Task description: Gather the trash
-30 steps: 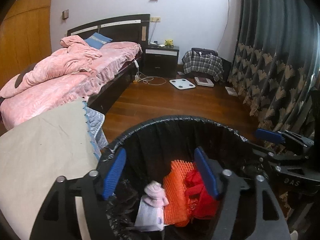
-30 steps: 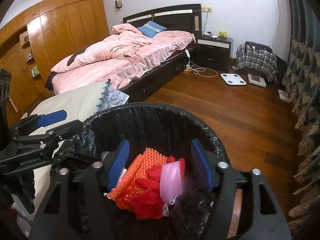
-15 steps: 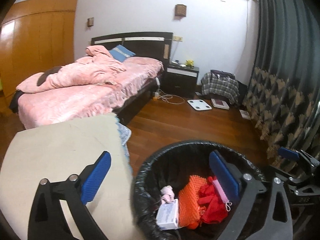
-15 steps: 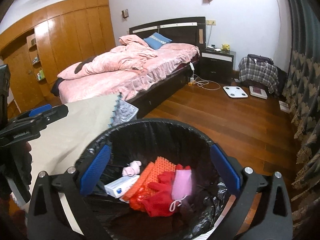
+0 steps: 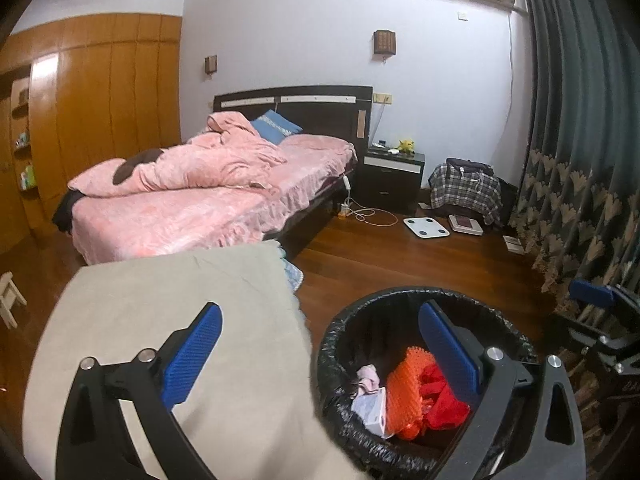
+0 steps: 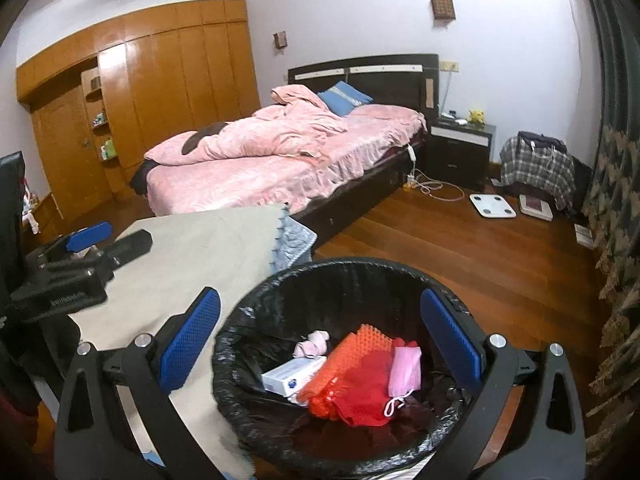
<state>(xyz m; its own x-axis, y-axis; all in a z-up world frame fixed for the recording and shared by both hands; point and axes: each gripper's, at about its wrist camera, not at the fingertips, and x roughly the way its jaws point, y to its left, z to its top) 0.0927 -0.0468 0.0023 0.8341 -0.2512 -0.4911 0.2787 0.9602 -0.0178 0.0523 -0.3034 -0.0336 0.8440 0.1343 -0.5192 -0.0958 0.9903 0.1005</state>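
Right wrist view: the black-lined trash bin (image 6: pixel 340 280) stands on the floor beside the cloth-covered tabletop (image 6: pixel 200 248), holding an orange mesh sleeve (image 6: pixel 352 356), white box (image 6: pixel 290 374) and pink mask (image 6: pixel 404 372). Both the right gripper (image 6: pixel 320 344) and left gripper (image 5: pixel 320 356) have wide, empty jaws; best scan the tabletop for leftovers before reaching.

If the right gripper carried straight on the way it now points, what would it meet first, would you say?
Most likely the trash bin: the right gripper, fingers wide apart and empty, aims down into its open mouth, so it would probably meet the red and orange trash inside first. Depth is hard to judge through the fisheye.
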